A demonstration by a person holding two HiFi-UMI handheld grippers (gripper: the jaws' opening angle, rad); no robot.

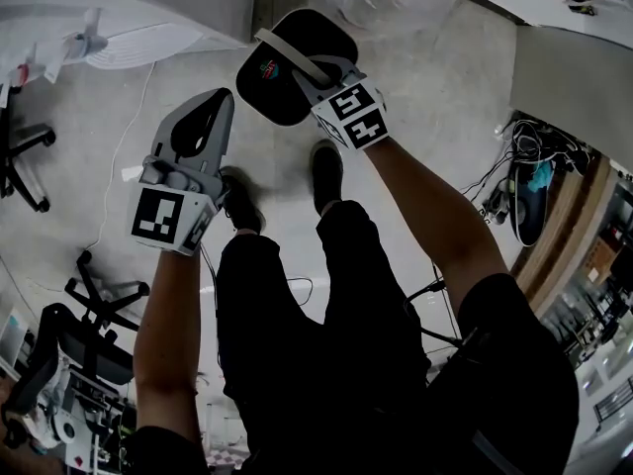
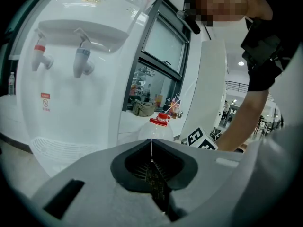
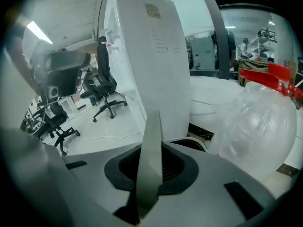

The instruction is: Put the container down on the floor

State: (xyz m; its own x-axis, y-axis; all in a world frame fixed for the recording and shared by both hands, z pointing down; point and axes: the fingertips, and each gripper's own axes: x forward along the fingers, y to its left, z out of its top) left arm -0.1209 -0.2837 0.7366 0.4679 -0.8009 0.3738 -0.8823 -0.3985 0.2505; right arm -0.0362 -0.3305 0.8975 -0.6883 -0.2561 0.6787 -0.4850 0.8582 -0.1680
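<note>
The right gripper [image 1: 316, 71] is clamped on the grey strap [image 1: 280, 46] of the dark container [image 1: 318, 30]. The container hangs over the floor [image 1: 445, 87], just past the person's shoes [image 1: 326, 171]. The left gripper [image 1: 220, 102] is closed with nothing in it. The container looks hard and not very heavy, but its strap is soft, so it may swing. The middle of the strap looks like the best place to hold

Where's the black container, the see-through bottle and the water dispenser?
black container [image 1: 287, 97]: head view, its dark top.
see-through bottle [image 3: 258, 126]: right gripper view, its clear belly.
water dispenser [image 2: 66, 103]: left gripper view, its white front.
</note>
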